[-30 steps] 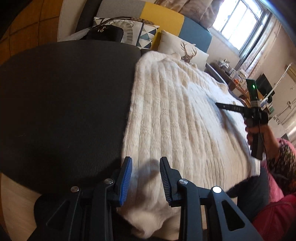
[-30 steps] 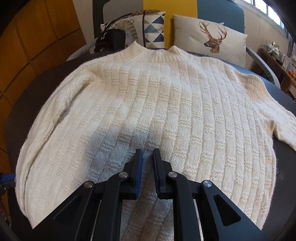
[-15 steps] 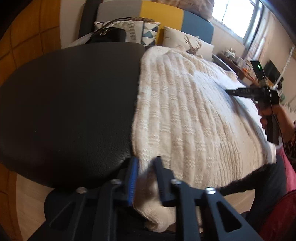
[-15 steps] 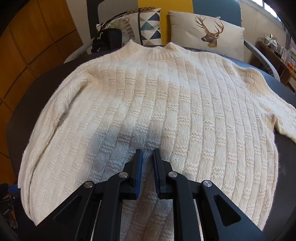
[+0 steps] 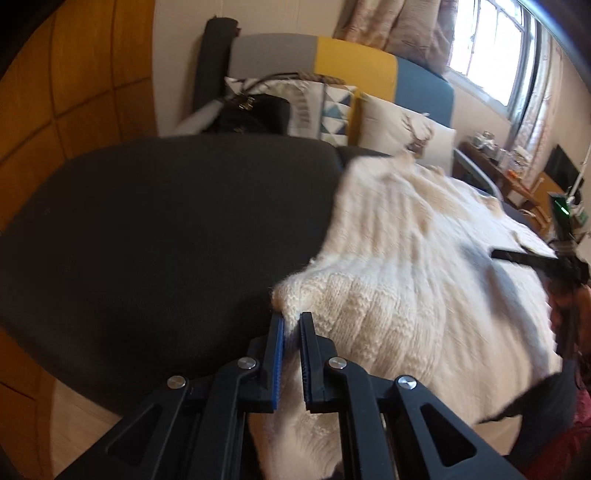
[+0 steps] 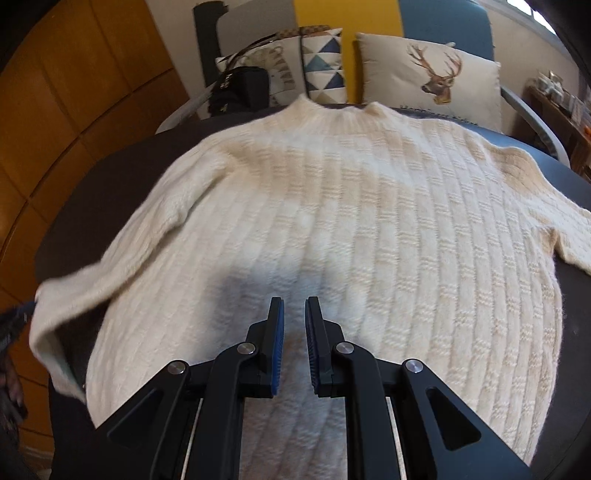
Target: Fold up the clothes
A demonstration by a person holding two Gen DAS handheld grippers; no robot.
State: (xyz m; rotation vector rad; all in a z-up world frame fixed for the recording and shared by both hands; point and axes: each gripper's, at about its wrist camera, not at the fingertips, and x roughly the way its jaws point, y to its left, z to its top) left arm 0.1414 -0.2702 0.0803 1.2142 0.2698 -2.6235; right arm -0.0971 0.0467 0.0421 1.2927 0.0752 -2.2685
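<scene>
A cream knitted sweater point(image 6: 369, 221) lies face up on a round black table point(image 5: 147, 240), collar at the far side. My left gripper point(image 5: 291, 319) is shut on the cuff of the sweater's left sleeve point(image 5: 295, 299) and holds it lifted off the table. That raised sleeve point(image 6: 74, 295) shows at the left in the right wrist view. My right gripper point(image 6: 293, 306) hovers over the sweater's lower middle, its jaws nearly closed with a narrow gap and nothing between them. It also shows in the left wrist view point(image 5: 517, 256) at the right.
A sofa point(image 6: 443, 22) with a deer cushion point(image 6: 432, 81), a patterned cushion point(image 6: 321, 66) and a black handbag point(image 6: 240, 88) stands behind the table. Wood panelling point(image 6: 74, 92) is on the left. A window point(image 5: 491, 48) and a cluttered sideboard point(image 5: 498, 158) are at the right.
My left gripper has closed on the sleeve cuff and lifted it up and inward over the table. My right gripper has barely moved and stays nearly closed.
</scene>
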